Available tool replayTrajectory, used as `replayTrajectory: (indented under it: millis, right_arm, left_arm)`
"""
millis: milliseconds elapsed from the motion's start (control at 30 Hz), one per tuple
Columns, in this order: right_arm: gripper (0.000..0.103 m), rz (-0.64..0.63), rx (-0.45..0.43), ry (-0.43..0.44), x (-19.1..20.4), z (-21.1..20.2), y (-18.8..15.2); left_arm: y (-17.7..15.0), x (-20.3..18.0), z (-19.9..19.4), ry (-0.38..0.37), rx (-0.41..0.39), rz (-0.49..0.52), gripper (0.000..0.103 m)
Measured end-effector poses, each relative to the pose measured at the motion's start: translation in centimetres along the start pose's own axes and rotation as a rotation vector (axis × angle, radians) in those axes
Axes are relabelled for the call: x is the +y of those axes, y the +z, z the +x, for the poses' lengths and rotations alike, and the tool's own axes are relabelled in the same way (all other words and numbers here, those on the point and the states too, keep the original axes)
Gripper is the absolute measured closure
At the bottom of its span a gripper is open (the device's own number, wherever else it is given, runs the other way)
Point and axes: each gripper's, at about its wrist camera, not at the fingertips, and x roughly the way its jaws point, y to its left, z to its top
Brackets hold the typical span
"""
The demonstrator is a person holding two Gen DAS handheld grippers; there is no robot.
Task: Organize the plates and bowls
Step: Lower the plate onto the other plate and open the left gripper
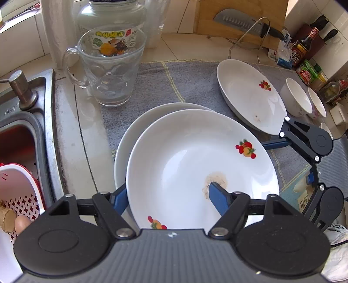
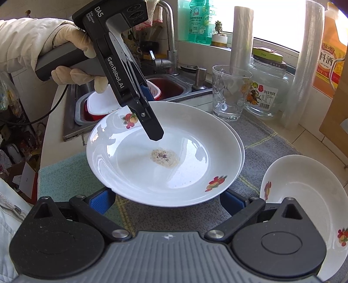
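A white plate with fruit prints and a brownish stain rests tilted over a second white plate on the grey cloth. My left gripper is shut on its near rim, one blue pad on top and one beneath. From the right wrist view the same plate shows with the left gripper clamped on its far rim, held by a gloved hand. My right gripper is open, its fingers spread wide at the plate's near edge. A third printed plate lies to the right.
Two small white bowls stand beyond the third plate. A glass mug and a jar stand at the cloth's far edge. The sink holds a red and white strainer basket. A knife leans on a cutting board.
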Motion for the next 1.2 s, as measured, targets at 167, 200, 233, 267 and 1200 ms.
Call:
replayTrajectory:
  millis: [167, 200, 233, 267, 1200]
  right_arm:
    - [0.000, -0.006, 0.004, -0.001, -0.1, 0.1, 0.0]
    - [0.000, -0.006, 0.005, -0.003, -0.2, 0.2, 0.0]
    - [0.000, -0.004, 0.006, -0.004, -0.2, 0.2, 0.0]
    - [0.000, -0.002, 0.006, -0.006, -0.2, 0.3, 0.0]
    - [0.000, 0.158, 0.022, -0.248, 0.1, -3.0, -1.2]
  left_arm:
    - [-0.2, 0.2, -0.4, 0.000, -0.009, -0.021, 0.027]
    - [-0.2, 0.2, -0.5, 0.002, -0.009, -0.025, 0.027]
    - [-0.2, 0.3, -0.6, 0.005, -0.011, -0.033, 0.027]
    - [-0.3, 0.3, -0.7, 0.007, -0.013, -0.037, 0.027]
    - [-3.1, -4.8, -3.0, 0.169, -0.273, 0.138, 0.018]
